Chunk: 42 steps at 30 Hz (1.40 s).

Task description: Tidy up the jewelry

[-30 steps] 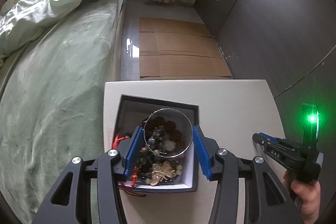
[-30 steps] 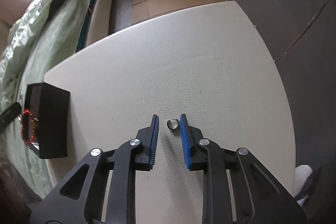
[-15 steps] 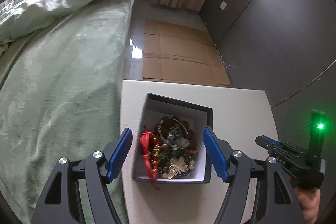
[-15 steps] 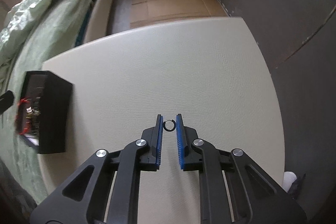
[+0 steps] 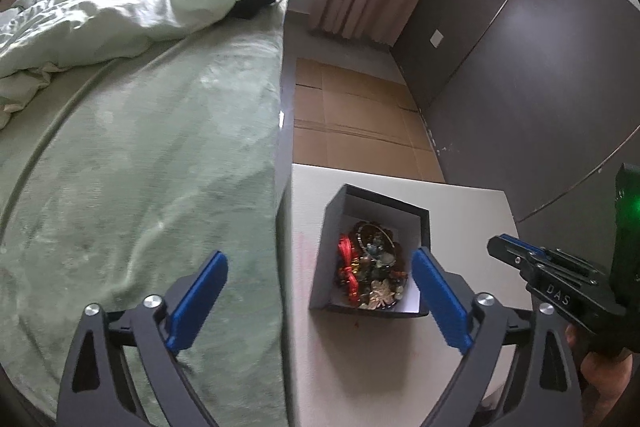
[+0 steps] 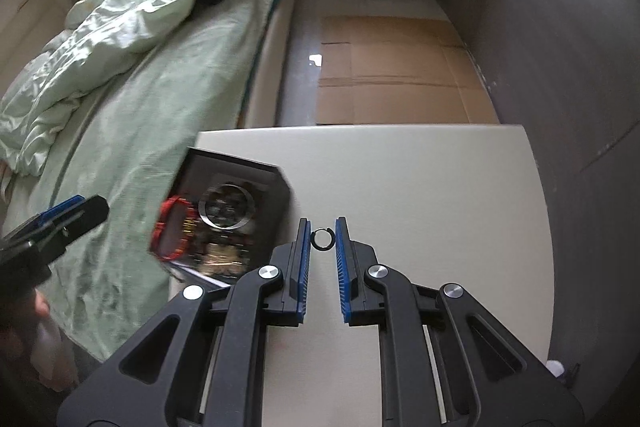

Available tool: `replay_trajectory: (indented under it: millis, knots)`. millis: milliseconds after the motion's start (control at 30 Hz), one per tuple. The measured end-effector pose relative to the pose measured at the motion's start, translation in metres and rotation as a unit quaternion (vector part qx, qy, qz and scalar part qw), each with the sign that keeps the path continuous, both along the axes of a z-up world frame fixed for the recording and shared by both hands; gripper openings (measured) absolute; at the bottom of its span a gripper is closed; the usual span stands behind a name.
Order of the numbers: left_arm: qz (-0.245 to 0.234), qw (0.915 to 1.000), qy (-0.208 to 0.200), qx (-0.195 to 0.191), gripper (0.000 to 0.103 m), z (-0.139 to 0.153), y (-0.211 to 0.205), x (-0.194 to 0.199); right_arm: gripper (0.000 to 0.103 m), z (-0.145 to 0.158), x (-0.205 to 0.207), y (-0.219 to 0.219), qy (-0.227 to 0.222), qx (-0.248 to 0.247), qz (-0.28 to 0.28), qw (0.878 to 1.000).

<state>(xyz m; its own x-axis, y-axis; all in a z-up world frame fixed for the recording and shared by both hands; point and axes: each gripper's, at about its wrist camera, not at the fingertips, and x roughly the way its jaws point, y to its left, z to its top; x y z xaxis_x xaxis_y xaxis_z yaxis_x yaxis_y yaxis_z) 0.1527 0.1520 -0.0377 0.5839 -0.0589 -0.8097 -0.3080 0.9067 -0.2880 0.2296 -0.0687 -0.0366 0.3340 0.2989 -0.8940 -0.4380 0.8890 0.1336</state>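
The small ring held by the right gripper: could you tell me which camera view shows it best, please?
The right wrist view: the ring sits clearly between the right gripper pads. The left wrist view shows that gripper side-on, ring not visible.

Green bed [image 5: 140, 167] w/ duvet, cardboard [image 5: 360, 123] on floor, dark walls.

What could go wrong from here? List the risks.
The small ring is pinched only at the very tips of the right gripper; it may slip and fall onto the table. The box is already heaped with jewelry, so the ring could tangle or bounce out.
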Motion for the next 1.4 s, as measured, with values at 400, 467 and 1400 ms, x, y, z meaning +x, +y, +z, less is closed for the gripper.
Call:
replay_trajectory:
  millis: [400, 467, 1400]
  knots:
    - [0.009, 0.9999, -0.014, -0.001, 0.095, 0.014, 0.022, -0.03, 0.046, 0.019, -0.01, 0.045, -0.002, 0.046, 0.013, 0.999]
    - [0.007, 0.9998, -0.017, 0.001, 0.095, 0.018, 0.02, -0.034, 0.091, 0.024, -0.012, 0.038, -0.014, 0.053, -0.002, 0.998]
    - [-0.034, 0.9887, -0.105, 0.102, 0.095, 0.111, -0.077, -0.124, 0.096, 0.088, -0.109, -0.101, -0.044, 0.111, -0.067, 0.991]
